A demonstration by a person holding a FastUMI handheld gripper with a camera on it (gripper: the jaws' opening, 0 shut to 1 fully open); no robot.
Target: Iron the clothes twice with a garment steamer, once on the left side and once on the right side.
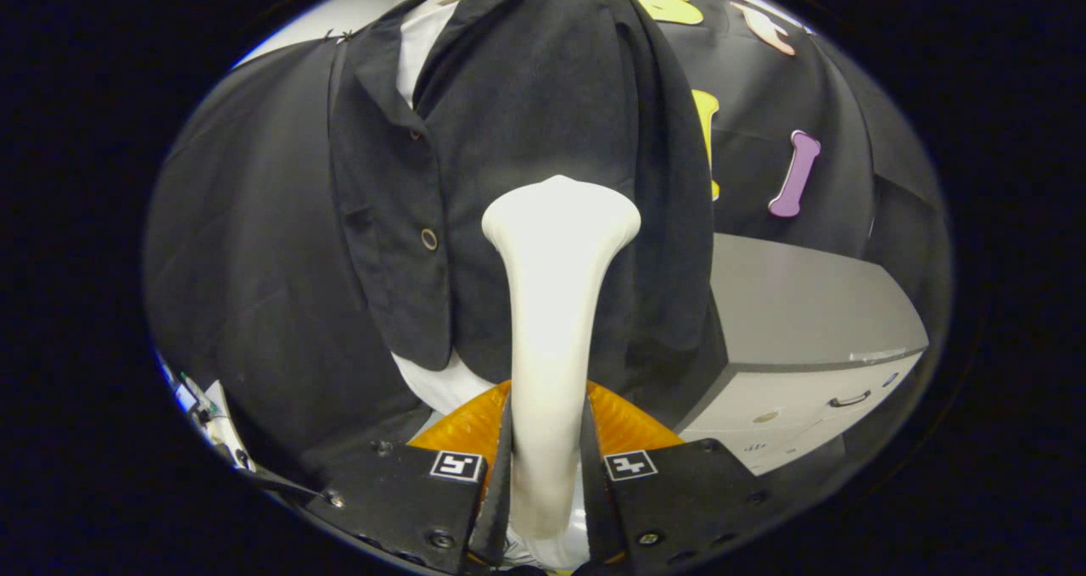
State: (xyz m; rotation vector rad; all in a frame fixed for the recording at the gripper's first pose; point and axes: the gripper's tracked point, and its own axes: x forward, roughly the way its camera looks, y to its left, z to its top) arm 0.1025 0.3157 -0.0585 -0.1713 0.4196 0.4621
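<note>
Steamer first: a white, smooth plastic garment steamer (550, 321) is standing up between the two fingers of the gripper (547, 466), its long neck rising from them and flaring into a wide, flat head. Both fingers (501, 457) are pressing on the lower part of the neck, one on each side, so the gripper is closed narrowly around the steamer's handle. Square black-and-white markers are sitting on the finger mounts, and ribbed orange pieces are showing just behind the fingers on either side of the neck.

Just beyond the steamer's head, a black buttoned fabric jacket (526, 135) is hanging upright over a white shirt (424, 33), whose collar is peeking out at the top and whose hem (441, 385) is showing below the jacket's front edge. The head is facing the jacket's right front panel, near or touching the cloth; I cannot tell which. A round button (429, 238) is sitting on the other panel. Further off, beside the jacket, a grey cabinet with drawers (814, 338) is standing against the black cloth wall (246, 220).
</note>
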